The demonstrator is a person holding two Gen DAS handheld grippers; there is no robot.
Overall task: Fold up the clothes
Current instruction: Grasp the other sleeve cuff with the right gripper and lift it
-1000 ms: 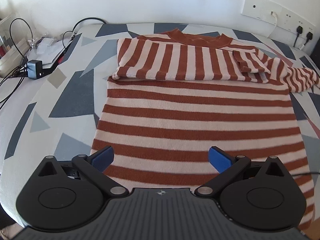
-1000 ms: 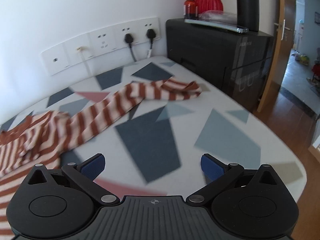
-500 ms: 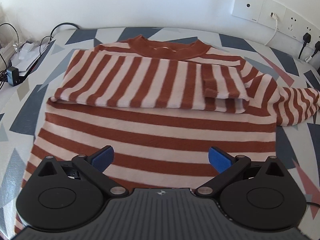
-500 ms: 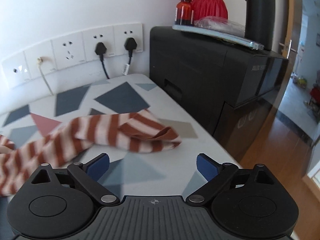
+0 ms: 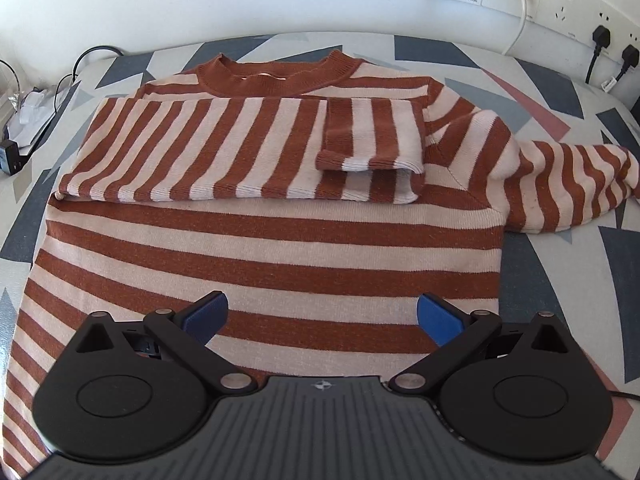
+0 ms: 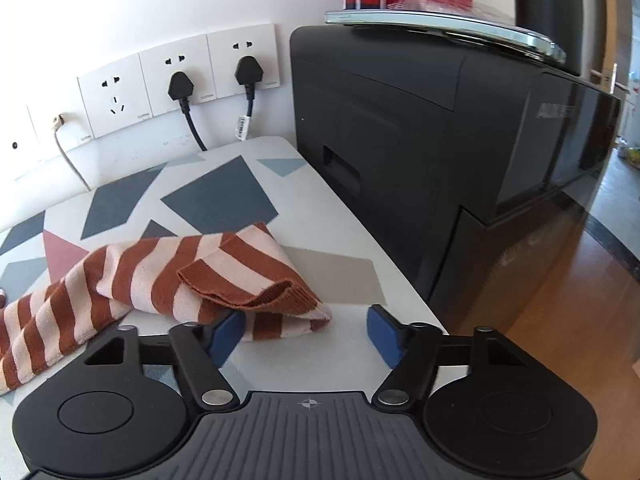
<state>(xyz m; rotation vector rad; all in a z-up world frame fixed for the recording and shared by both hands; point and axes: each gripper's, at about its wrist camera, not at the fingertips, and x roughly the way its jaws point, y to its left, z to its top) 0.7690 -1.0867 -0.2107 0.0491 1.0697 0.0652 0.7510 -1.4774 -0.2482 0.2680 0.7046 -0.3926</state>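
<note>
Left wrist view angled steeply down, close over the striped sweater (image 5: 264, 240) body, right wrist view low beside its outstretched sleeve (image 6: 160, 276), facing the black cabinet (image 6: 440, 140), both sharing wall sockets (image 5: 560, 0).

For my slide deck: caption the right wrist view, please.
Right gripper closing around the cuff of the striped sweater's sleeve on the patterned bed.

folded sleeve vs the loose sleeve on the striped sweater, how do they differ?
The folded sleeve of the rust-and-cream striped knit sweater lies flat across the chest, cuff doubled back; the loose sleeve stretches out sideways onto the patterned tabletop. The folded one has no gripper near; the loose one's cuff lies between the closing right gripper's jaws. Both share the stripes.
</note>
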